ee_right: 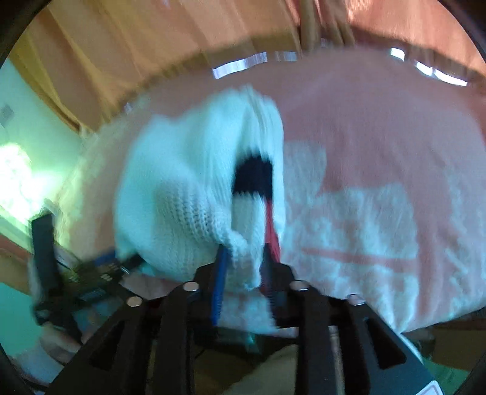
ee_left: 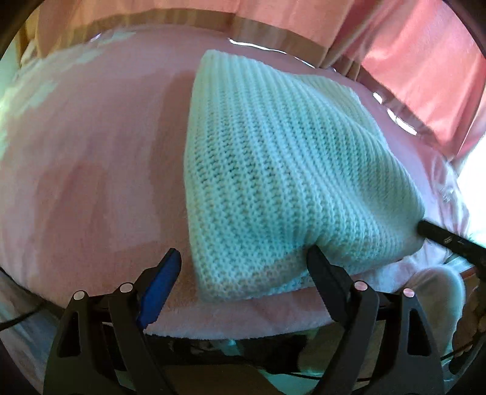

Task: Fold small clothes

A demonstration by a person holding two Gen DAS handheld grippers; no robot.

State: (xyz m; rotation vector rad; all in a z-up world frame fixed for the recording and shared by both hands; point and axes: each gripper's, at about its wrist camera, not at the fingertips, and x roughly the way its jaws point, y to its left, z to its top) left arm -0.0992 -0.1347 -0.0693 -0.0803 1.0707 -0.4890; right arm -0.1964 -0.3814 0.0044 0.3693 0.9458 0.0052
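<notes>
- Pink fleece blanket is covering the work surface, and everything else is sitting relative to the pale knitted garment lying on it.
- Nearest to the watcher, the left gripper is hanging over the garment's near corner with its jaws spread wide; the blue-padded finger is resting clear of the knit on the blanket, while the black finger is touching the garment's near edge. Nothing is being squeezed.
- At the garment's right-hand corner, the right gripper is pinching a fold of the knit between its blue and red pads, jaws drawn in close on the cloth.
- In the right wrist view the garment is bunching and lifting from that pinch; a dark patch is showing at its edge, too blurred to identify.
- Beyond the garment, the blanket is stretching on toward a far wooden edge.
- Farthest back, peach-pink curtains are hanging behind that edge.
</notes>
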